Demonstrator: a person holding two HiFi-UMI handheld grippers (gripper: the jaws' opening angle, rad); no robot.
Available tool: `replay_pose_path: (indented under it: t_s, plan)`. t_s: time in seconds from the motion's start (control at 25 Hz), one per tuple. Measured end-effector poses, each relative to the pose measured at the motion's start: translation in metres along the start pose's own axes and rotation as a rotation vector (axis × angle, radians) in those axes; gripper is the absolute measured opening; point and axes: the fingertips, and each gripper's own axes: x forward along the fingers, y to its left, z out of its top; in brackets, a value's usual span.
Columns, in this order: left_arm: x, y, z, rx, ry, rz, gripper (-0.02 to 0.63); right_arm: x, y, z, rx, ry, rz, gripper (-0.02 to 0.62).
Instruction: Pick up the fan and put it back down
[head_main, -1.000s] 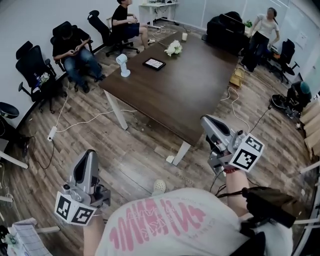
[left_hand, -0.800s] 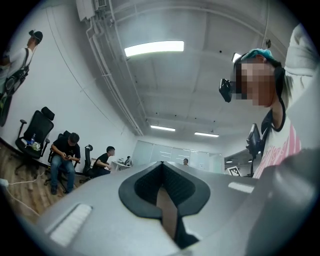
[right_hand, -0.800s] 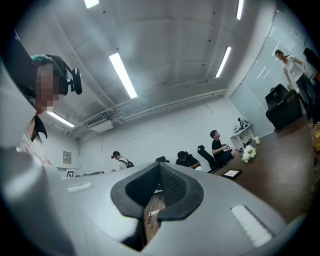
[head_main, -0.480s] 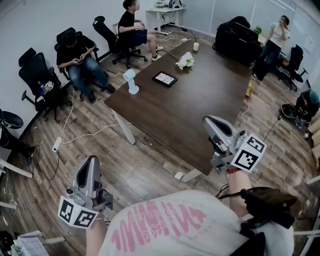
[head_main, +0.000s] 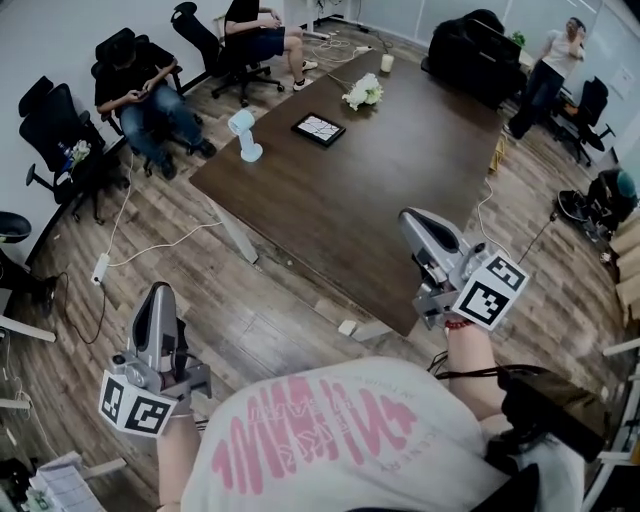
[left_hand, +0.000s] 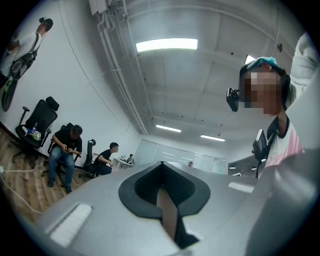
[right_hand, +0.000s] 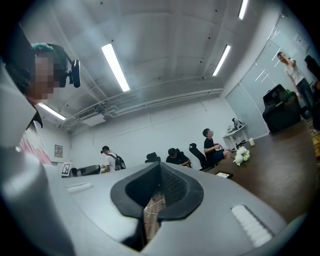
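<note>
The small white-and-blue fan (head_main: 243, 133) stands upright on the near left corner of the long dark table (head_main: 380, 200). My left gripper (head_main: 155, 292) is shut and empty, low over the wood floor and well short of the table. My right gripper (head_main: 412, 220) is also shut and holds nothing; it hovers over the table's near corner, far to the right of the fan. In the left gripper view the jaws (left_hand: 161, 162) meet, with seated people beyond them. The right gripper view shows its jaws (right_hand: 159, 165) together, pointing across the tabletop.
A tablet (head_main: 318, 128), white flowers (head_main: 362, 93) and a cup (head_main: 386, 62) sit further along the table. Two seated people (head_main: 140, 95) and office chairs (head_main: 55, 125) line the left wall. A cable and power strip (head_main: 101, 268) lie on the floor. Another person (head_main: 555, 55) stands far right.
The person has stepped closer to the table, and its near corner now lies under the right gripper. Both grippers came forward with the body and stayed shut and empty.
</note>
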Motion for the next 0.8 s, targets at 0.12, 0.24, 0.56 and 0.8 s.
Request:
replay_pose_path:
  t_s: [0.12, 0.24, 0.56, 0.8]
  plan:
    - [0.010, 0.002, 0.004, -0.027, -0.021, 0.004, 0.018, -0.008, -0.008, -0.003, -0.036, 0.029, -0.047, 0.006]
    - [0.013, 0.004, 0.004, -0.023, -0.033, 0.016, 0.018, -0.013, -0.017, -0.006, -0.023, 0.031, -0.070, 0.006]
    - [0.021, 0.005, -0.014, -0.048, 0.010, -0.001, 0.018, -0.023, -0.024, -0.017, 0.018, 0.023, -0.097, 0.006]
    - [0.041, 0.005, -0.016, -0.070, 0.019, -0.021, 0.018, -0.030, -0.040, -0.047, -0.131, 0.190, -0.193, 0.006]
